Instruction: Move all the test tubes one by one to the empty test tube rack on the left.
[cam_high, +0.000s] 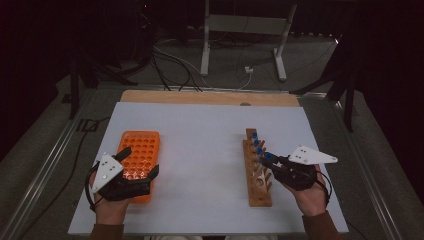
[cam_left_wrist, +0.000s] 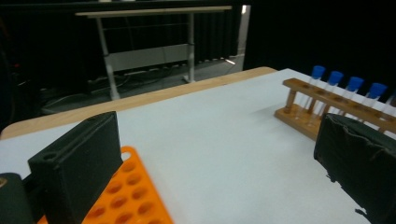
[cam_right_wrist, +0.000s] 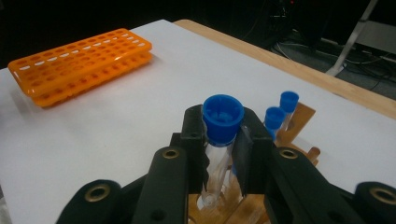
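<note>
Left claw (cam_high: 140, 162) over orange rack (cam_high: 140, 150); right claw (cam_high: 267, 159) at wooden rack (cam_high: 258, 185), blue-capped tube (cam_high: 263, 156) between jaws.

The rack (cam_high: 138, 162) on the left is bright orange, dotted with rows of round holes. The wooden stand (cam_high: 257, 170) is light brown, and its clear tubes (cam_left_wrist: 348, 91) wear blue caps. Both claws are black: the left claw (cam_high: 140, 161) and the right claw (cam_right_wrist: 223, 140), which grips a blue-capped tube (cam_right_wrist: 219, 135). The desk (cam_high: 200, 125) is white, edged in pale wood.
</note>
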